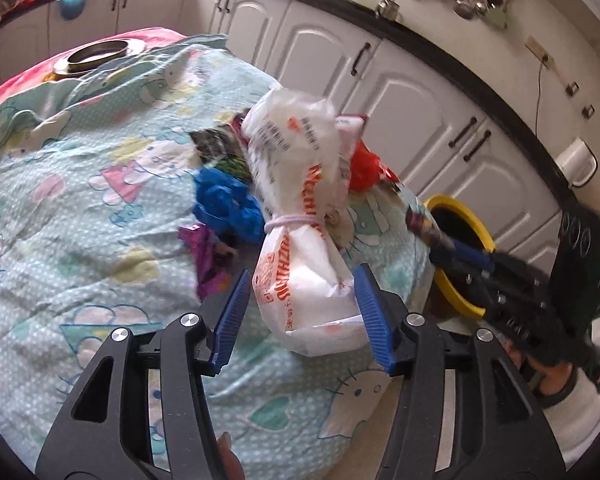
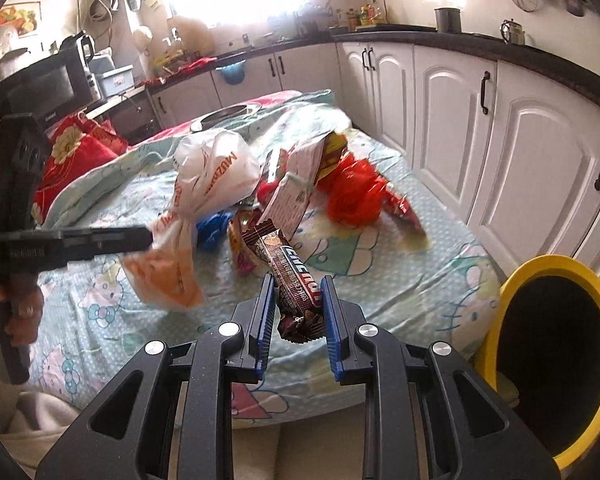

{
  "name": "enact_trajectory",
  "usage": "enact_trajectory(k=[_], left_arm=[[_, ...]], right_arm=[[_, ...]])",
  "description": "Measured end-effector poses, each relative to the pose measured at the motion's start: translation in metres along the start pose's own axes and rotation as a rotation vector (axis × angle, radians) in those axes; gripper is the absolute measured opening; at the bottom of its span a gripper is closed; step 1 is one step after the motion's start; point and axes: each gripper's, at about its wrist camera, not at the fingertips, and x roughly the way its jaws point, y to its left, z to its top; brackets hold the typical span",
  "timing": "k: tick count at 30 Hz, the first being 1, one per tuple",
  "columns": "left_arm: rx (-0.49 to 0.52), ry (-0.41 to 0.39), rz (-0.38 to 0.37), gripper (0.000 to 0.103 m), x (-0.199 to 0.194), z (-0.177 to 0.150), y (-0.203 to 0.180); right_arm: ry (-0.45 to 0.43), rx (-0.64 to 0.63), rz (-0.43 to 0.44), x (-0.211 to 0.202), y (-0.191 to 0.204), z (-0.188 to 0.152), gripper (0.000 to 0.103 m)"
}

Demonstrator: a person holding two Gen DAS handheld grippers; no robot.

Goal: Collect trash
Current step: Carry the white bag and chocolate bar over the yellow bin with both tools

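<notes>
My left gripper (image 1: 300,284) is shut on a white plastic bag (image 1: 300,208) with orange print, tied with a band, and holds it above the table. The same bag shows in the right wrist view (image 2: 204,200). My right gripper (image 2: 298,288) is shut on a brown snack bar wrapper (image 2: 288,268) and holds it over the table's near edge. A yellow-rimmed bin (image 2: 556,344) stands on the floor to the right; in the left wrist view the bin (image 1: 460,240) lies behind the right gripper. A red bag (image 2: 352,196), a blue bag (image 1: 224,200) and several wrappers lie in a pile.
The table wears a light blue cartoon cloth (image 1: 80,200). A metal bowl (image 1: 100,54) sits at its far end. White cabinets (image 2: 500,128) under a black counter run along the right. A microwave (image 2: 48,80) and a red cushion (image 2: 80,152) are at the left.
</notes>
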Motion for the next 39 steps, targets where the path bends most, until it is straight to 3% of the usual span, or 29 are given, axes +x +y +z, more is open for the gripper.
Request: enact_trajectory(k=[2, 10, 17, 25, 39], left_arm=[[0.013, 0.014, 0.001, 0.045, 0.005, -0.004, -0.005], [0.084, -0.007, 0.056, 0.024, 0.009, -0.012, -0.020], [0.071, -0.093, 0.054, 0.023, -0.018, 0.000, -0.024], [0.112, -0.191, 0.012, 0.023, -0.034, 0.025, -0.052], [0.257, -0.188, -0.097, 0.023, 0.002, 0.039, -0.140]], right_arm=[[-0.008, 0.008, 0.002, -0.002, -0.002, 0.001, 0.022], [-0.058, 0.036, -0.008, -0.018, -0.014, 0.007, 0.022], [-0.112, 0.070, -0.028, -0.040, -0.032, 0.012, 0.022], [-0.163, 0.115, -0.073, -0.066, -0.053, 0.011, 0.022], [-0.224, 0.266, -0.214, -0.110, -0.113, -0.009, 0.022]])
